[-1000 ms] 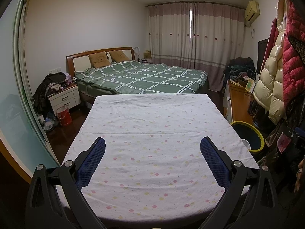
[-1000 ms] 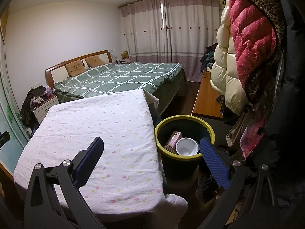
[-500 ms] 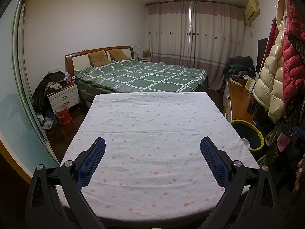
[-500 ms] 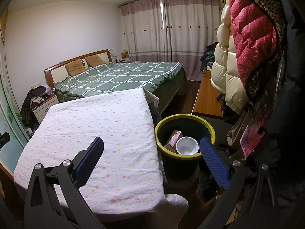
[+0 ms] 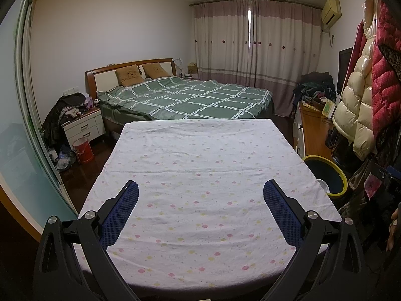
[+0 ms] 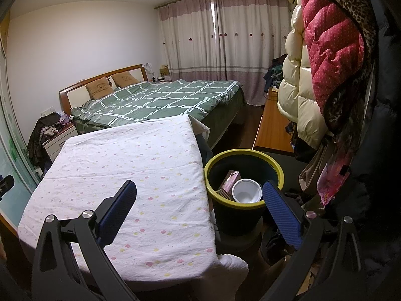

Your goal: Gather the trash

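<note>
A dark trash bin with a yellow rim [image 6: 211, 190] stands on the floor right of the table; it also shows in the left wrist view [image 5: 343, 175]. Inside lie a white cup [image 6: 246, 190] and a pink carton [image 6: 230, 181]. My left gripper [image 5: 200, 195] is open and empty above the table covered with a white dotted cloth [image 5: 200, 155]. My right gripper [image 6: 199, 195] is open and empty, straddling the table's right edge and the bin. The cloth [image 6: 125, 155] holds no trash that I can see.
A bed with a green checked cover [image 5: 190, 97] stands behind the table. A nightstand [image 5: 84, 125] and a red bucket [image 5: 82, 149] are at the left. Coats [image 6: 325, 62] hang at the right over a wooden bench [image 6: 272, 130].
The left view has shifted slightly; the table's far edge and bed sit a little lower and farther. The right gripper has edged slightly nearer the bin. Both grippers stay open.
</note>
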`<state>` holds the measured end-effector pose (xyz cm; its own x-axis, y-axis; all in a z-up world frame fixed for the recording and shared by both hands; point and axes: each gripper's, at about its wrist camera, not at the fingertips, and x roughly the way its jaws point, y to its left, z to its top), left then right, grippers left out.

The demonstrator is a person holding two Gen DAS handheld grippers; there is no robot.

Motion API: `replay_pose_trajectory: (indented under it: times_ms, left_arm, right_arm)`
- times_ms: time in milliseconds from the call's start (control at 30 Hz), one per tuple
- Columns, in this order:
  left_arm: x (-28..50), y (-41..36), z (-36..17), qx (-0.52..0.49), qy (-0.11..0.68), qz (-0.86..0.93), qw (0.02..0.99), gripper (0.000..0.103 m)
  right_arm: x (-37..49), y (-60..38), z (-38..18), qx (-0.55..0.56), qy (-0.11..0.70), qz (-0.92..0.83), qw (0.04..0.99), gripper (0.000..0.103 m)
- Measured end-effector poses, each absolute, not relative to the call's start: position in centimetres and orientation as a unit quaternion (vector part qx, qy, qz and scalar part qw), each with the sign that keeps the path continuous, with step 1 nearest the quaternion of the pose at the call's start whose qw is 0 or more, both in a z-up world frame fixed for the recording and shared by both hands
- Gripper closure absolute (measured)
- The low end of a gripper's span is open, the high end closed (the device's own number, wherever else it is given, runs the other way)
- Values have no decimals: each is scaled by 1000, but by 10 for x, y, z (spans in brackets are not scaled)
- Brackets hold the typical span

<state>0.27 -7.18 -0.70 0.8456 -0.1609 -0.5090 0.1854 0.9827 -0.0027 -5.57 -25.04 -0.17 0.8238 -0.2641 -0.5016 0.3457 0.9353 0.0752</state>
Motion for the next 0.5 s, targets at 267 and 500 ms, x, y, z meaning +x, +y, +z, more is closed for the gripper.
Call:
replay_pose_trajectory:
  times_ms: [267,500]
  left_arm:
    - [2,-74,-11,25,266,-89,960,5]
    - [4,-73,-12,25,267,-89,959,5]
  right_arm:
    - [-56,-250,-2,82,250,-160,951,7]
    - [-56,-250,-3,82,250,-160,951,7]
